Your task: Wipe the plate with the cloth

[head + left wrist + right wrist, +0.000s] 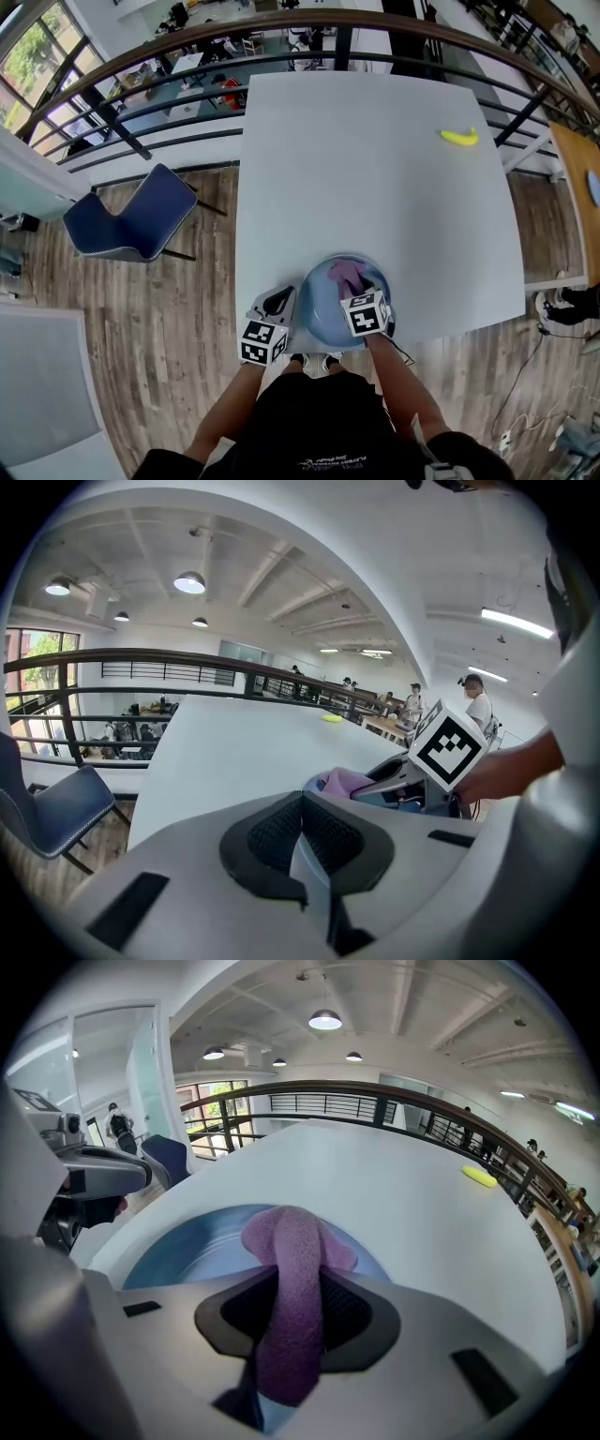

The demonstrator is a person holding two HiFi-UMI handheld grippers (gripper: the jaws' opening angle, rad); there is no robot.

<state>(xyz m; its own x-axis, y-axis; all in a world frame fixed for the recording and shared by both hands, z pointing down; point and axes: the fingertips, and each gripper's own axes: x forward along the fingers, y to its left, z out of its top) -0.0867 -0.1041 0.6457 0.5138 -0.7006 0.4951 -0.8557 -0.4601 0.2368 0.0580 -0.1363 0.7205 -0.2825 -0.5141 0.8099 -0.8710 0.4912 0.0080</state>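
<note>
A round blue plate (323, 314) lies at the near edge of the white table (375, 169). My left gripper (284, 304) is at the plate's left rim, and in the left gripper view its jaws (305, 841) are shut on a thin blue-grey edge (310, 876), the plate's rim. My right gripper (356, 289) reaches over the plate from the near side, shut on a purple cloth (347, 275). In the right gripper view the cloth (291, 1279) runs up between the jaws (295, 1312), and its bunched end hangs over the plate (183, 1241).
A yellow banana (459, 138) lies far off at the table's back right. A blue chair (141, 220) stands on the wooden floor to the left. A dark railing (281, 37) curves behind the table, and a wooden table (577, 178) is at the right.
</note>
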